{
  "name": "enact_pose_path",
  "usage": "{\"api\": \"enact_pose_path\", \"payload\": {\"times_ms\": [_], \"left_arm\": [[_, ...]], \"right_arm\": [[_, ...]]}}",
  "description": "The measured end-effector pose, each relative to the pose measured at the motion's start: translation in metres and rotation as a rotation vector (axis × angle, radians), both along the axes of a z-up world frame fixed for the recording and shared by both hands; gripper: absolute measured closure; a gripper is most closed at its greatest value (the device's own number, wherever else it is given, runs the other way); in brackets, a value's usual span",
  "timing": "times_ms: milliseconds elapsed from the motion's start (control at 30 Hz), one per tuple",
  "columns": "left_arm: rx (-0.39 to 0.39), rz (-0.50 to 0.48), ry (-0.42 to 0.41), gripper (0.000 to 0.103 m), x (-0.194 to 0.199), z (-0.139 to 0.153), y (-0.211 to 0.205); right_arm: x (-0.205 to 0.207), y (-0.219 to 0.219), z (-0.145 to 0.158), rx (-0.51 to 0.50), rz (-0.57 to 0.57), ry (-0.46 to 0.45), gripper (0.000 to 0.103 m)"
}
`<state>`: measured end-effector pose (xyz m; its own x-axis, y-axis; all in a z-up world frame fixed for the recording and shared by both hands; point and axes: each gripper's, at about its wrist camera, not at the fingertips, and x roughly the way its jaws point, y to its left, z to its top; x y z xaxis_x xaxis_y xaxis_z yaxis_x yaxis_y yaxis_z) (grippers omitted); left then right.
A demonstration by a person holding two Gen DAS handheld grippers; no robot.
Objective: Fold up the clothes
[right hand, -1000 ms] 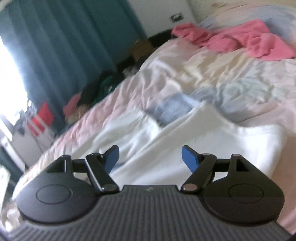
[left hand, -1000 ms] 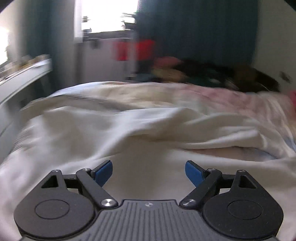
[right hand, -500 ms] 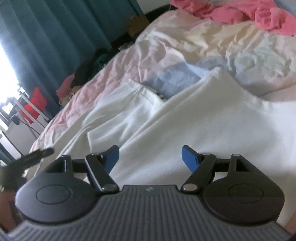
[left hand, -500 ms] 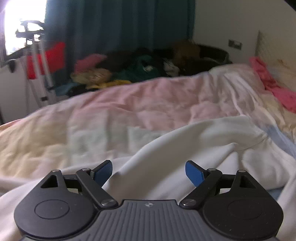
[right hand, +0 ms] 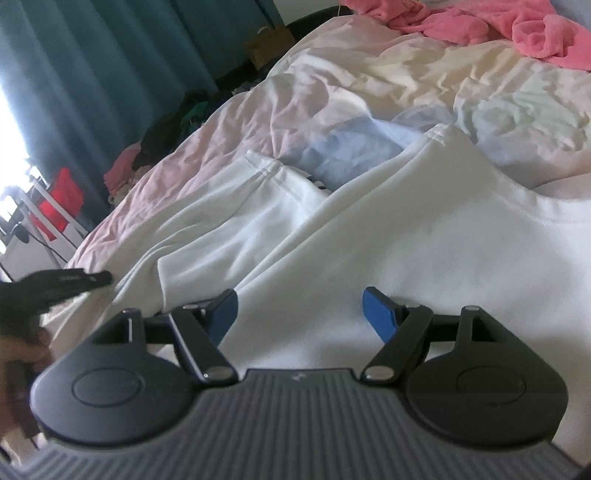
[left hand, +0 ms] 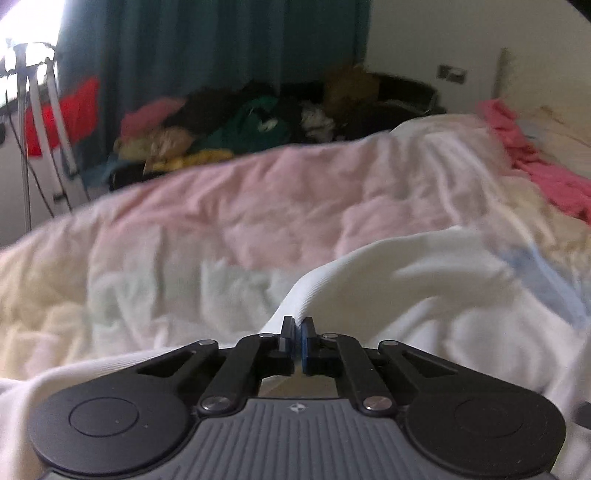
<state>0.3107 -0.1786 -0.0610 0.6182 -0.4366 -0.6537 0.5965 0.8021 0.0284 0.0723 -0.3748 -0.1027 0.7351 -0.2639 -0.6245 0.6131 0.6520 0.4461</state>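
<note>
A white sweatshirt (left hand: 406, 280) lies spread on the bed. My left gripper (left hand: 298, 334) is shut on its ribbed edge, and the cloth rises in a ridge from the blue pads. In the right wrist view the same sweatshirt (right hand: 424, 229) fills the foreground, with one sleeve lying off to the left. My right gripper (right hand: 301, 314) hangs open just over the sweatshirt's body, nothing between its fingers. The left gripper (right hand: 74, 280) shows there as a dark blur at the garment's left edge.
The bed wears a crumpled pastel quilt (left hand: 258, 206). A pink cloth (right hand: 498, 29) lies bunched near the head of the bed. Beyond the far side sits a pile of clothes (left hand: 240, 125) under a teal curtain (left hand: 203, 44). A metal stand (left hand: 33, 110) is at left.
The left gripper swung right across the bed, then snapped shut on the sweatshirt's ribbed edge. The right gripper dipped closer to the white cloth and stayed open.
</note>
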Motion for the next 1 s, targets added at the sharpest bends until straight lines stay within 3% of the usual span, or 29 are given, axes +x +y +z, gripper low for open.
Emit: {"api": "enact_pose_path", "payload": {"times_ms": [167,233,533,767,867,933,1000], "left_arm": [[0.015,-0.069,-0.099,0.100,-0.076,0.034,0.020],[-0.013,-0.079,-0.089,0.100,-0.109,0.038,0.035],[-0.048,0.063,-0.007,0.098,-0.222,-0.002,0.093],[-0.114,0.246,0.028,0.075,-0.251,-0.007,0.132],[-0.104,0.288,0.027,0.070,-0.250,-0.010,0.142],[-0.121,0.308,0.032,0.061,-0.248,-0.010,0.148],[-0.132,0.320,0.035,0.061,-0.243,-0.009,0.152]], "right_arm": [[-0.008,0.001,0.007,-0.001,-0.006,-0.015,0.026],[-0.011,0.001,0.011,-0.004,-0.008,-0.022,0.026],[-0.026,0.003,0.020,0.033,0.019,-0.073,0.026],[-0.031,-0.004,0.018,0.163,0.071,-0.189,0.026],[-0.029,-0.005,0.016,0.212,0.094,-0.220,0.034],[-0.027,-0.006,0.015,0.243,0.110,-0.234,0.034],[-0.024,-0.005,0.014,0.266,0.131,-0.234,0.034]]}}
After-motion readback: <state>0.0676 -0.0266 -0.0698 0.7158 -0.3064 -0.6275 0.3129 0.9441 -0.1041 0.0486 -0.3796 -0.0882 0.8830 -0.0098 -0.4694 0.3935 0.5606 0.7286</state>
